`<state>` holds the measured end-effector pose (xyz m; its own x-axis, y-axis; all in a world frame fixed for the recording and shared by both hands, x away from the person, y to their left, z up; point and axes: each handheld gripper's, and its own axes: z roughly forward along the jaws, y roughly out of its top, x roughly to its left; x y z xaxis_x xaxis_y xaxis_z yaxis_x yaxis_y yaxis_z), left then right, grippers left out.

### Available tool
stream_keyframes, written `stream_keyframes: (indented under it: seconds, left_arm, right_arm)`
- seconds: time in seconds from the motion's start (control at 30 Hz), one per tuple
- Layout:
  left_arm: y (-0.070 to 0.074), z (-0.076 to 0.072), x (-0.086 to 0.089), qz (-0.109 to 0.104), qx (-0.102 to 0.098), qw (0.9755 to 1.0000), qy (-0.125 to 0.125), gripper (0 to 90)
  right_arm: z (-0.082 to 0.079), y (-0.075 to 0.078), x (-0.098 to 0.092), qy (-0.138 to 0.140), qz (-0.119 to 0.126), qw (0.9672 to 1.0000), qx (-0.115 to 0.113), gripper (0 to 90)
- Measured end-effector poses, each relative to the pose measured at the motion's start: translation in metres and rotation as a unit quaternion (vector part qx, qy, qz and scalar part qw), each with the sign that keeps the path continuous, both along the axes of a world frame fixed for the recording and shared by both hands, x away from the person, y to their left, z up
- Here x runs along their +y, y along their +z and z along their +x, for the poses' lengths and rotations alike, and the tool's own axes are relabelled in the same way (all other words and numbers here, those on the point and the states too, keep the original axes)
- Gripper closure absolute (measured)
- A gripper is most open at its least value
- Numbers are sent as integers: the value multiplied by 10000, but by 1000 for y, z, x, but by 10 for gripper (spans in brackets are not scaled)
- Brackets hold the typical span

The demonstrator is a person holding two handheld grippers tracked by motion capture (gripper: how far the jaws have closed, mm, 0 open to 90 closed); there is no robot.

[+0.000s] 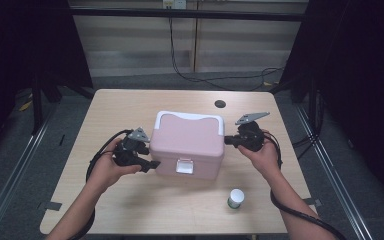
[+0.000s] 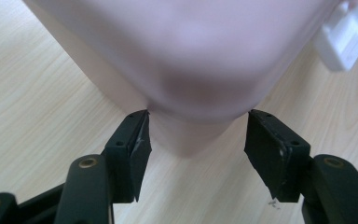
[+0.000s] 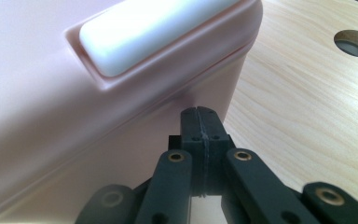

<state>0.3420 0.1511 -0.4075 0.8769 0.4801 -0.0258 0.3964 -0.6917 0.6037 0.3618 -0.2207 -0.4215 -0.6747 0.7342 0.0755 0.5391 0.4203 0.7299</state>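
The pink box (image 1: 187, 145) sits at the middle of the table (image 1: 130, 107), its white latch (image 1: 184, 166) facing the person. The left gripper (image 1: 152, 164) is at the box's left front corner; its 2 jaws stand apart on either side of that corner and grip nothing. The right gripper (image 1: 227, 141) is at the box's right wall, jaws pressed fully together with nothing between them. A small white-capped bottle (image 1: 236, 198) stands in front of the box, toward its right.

Recording lab: black curtains (image 1: 365, 75), floor rails (image 1: 15, 165), trailing cables (image 1: 200, 77), lone wooden table (image 1: 130, 107).
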Motion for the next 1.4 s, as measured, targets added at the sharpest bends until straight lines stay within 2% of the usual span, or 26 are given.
stream_keyframes:
  seconds: [0.03, 0.3, 0.37, 0.63, 0.73, 0.93, 0.97, 1.2, 1.33, 1.4]
  left_arm:
    - [3, -1, -1, 101, 118, 9999, -37, 416]
    - [9, -8, 4, 57, 157, 9998, 47, 428]
    - [8, -9, 6, -76, 171, 9997, 147, 428]
    - [10, -9, 8, 21, 174, 9998, 97, 435]
    - [11, -9, 9, -113, 277, 9993, 231, 443]
    - [13, -7, 16, 16, 417, 9981, 445, 409]
    - [13, -5, 18, 2, 503, 9975, 504, 409]
    - [18, 1, 30, 46, 719, 9932, 916, 363]
    - [21, 4, 37, 46, 861, 9885, 1239, 350]
    - [23, 6, 39, 89, 885, 9875, 1302, 340]
  right_arm:
    - [3, 0, 1, -15, 13, 10000, 16, 900]
    - [4, -1, 9, 111, 42, 9999, 102, 900]
    - [2, 0, 11, 123, 39, 9998, 137, 900]
    - [-9, 6, 11, 222, 57, 9997, 86, 900]
    - [-11, 8, 12, 217, -11, 9998, 47, 900]
    - [-16, 9, 9, 254, 95, 9996, 54, 900]
    - [-17, 10, 9, 241, 58, 9997, 38, 900]
    - [-25, 21, 3, 283, 95, 9995, -34, 900]
    - [-30, 29, -4, 267, 116, 9996, -45, 900]
    - [-32, 32, -6, 266, 120, 9996, -64, 900]
